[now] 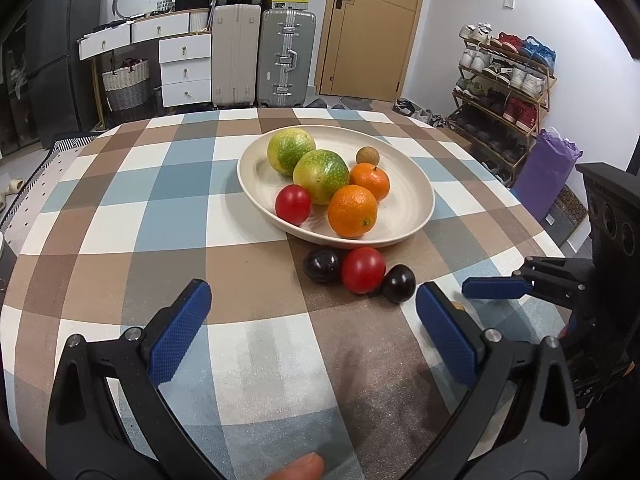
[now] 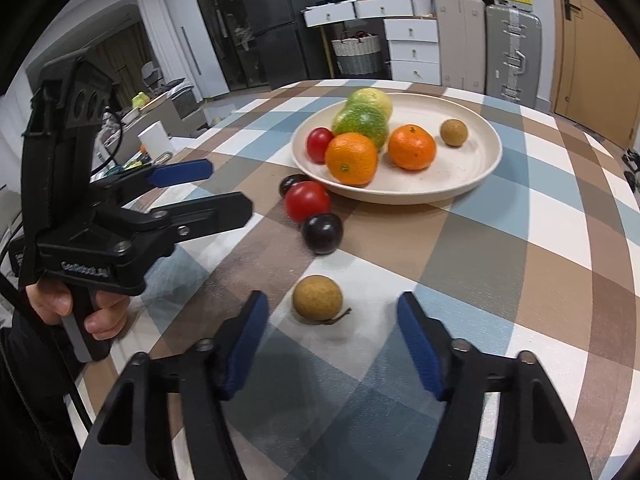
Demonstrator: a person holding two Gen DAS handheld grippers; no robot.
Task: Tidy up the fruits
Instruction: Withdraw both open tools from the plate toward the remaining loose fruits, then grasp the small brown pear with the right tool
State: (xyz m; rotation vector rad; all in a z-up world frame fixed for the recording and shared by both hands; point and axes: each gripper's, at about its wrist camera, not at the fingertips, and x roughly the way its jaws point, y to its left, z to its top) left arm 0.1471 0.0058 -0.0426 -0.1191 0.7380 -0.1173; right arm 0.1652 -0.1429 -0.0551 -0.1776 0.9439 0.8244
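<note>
Brown longan (image 2: 317,299) sits just ahead between my right gripper (image 2: 332,344) pads, half-wide and untouching, lined up for the plate (image 2: 472,184); my left gripper (image 1: 312,324) waits wide, empty

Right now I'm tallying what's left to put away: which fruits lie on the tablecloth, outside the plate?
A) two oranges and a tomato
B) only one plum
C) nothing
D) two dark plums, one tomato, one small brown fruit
D: two dark plums, a tomato and a small brown fruit lie on the cloth beside the plate.
</note>
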